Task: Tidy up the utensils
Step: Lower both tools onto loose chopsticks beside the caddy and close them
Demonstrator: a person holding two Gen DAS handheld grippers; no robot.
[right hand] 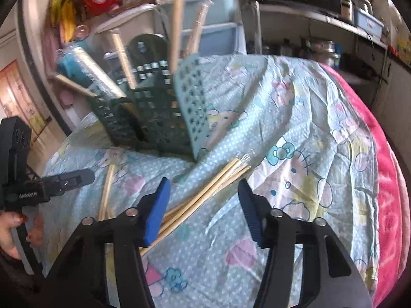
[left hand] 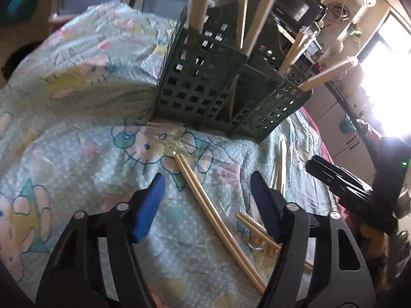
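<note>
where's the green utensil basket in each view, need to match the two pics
Left wrist view: the green utensil basket stands upper centre, beyond the open left gripper, wooden sticks upright in it.
Right wrist view: the basket stands upper left of centre, beyond the open right gripper.
Shared landmark: the loose chopsticks lying on the cartoon-print bedsheet in front of the basket.
</note>
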